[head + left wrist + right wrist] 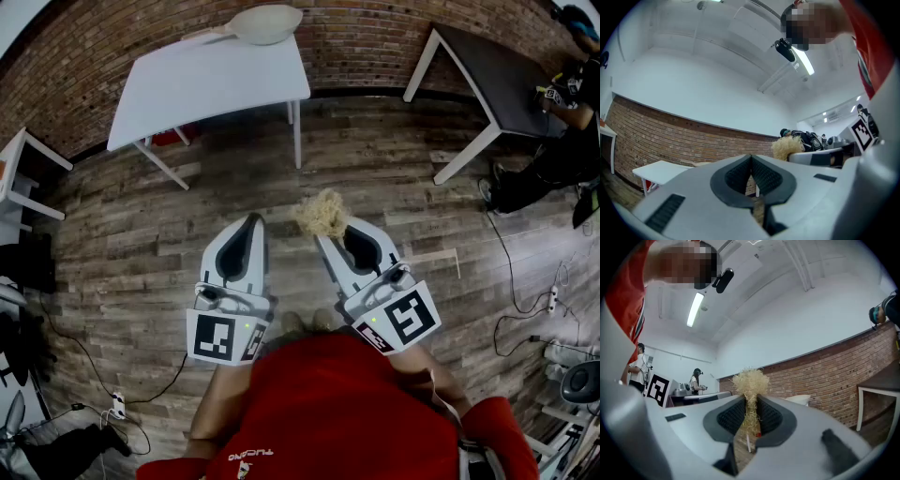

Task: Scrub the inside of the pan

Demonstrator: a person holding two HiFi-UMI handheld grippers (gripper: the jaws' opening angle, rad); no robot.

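Head view looks down on a wood floor (141, 244). A white table (206, 80) stands by the brick wall (375, 37), and a dark table (497, 75) stands off to the right. The pan (265, 23) sits at the far edge of the white table, well apart from both grippers. Its bowl is on the right and its handle points left, so its long way runs along the wall. Only this view shows the pan clearly.

A person in a red shirt (347, 403) holds both grippers low over the floor. The left gripper (255, 223) has its jaws pressed together with nothing in them; the left gripper view shows that best. The right gripper (328, 234) pinches a straw scrubber (322, 212).

The right gripper view alone shows how the scrubber sits: a thin bunch runs up between the dark pads (731, 417), and the fluffy top pokes out past the tips. It also shows two people far off on the left.
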